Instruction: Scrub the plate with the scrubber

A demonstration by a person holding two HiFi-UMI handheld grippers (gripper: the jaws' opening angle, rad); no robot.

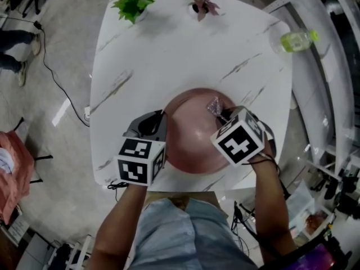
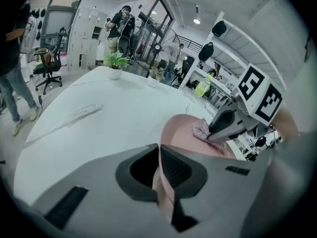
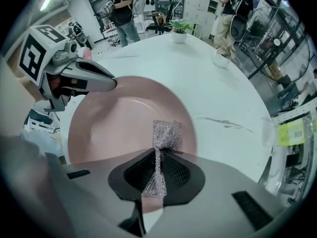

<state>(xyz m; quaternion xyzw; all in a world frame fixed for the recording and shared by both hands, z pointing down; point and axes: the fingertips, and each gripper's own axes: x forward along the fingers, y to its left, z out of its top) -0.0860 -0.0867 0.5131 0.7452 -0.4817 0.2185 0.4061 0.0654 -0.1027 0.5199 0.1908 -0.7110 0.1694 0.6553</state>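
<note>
A pink plate (image 1: 194, 134) lies on the white marble table (image 1: 169, 49), near its front edge. My left gripper (image 1: 160, 120) is shut on the plate's left rim (image 2: 161, 180), which runs between its pads. My right gripper (image 1: 222, 114) points down over the plate's right side and is shut on a silvery mesh scrubber (image 1: 214, 104). In the right gripper view the scrubber (image 3: 166, 138) sticks out past the jaws onto the plate (image 3: 124, 123). The left gripper view shows the scrubber (image 2: 201, 129) under the right gripper (image 2: 218, 128).
Two small potted plants (image 1: 133, 4) (image 1: 202, 4) stand at the table's far edge. A green-labelled bottle (image 1: 295, 40) lies at the far right corner. People stand beyond the table, near an office chair (image 2: 47, 68).
</note>
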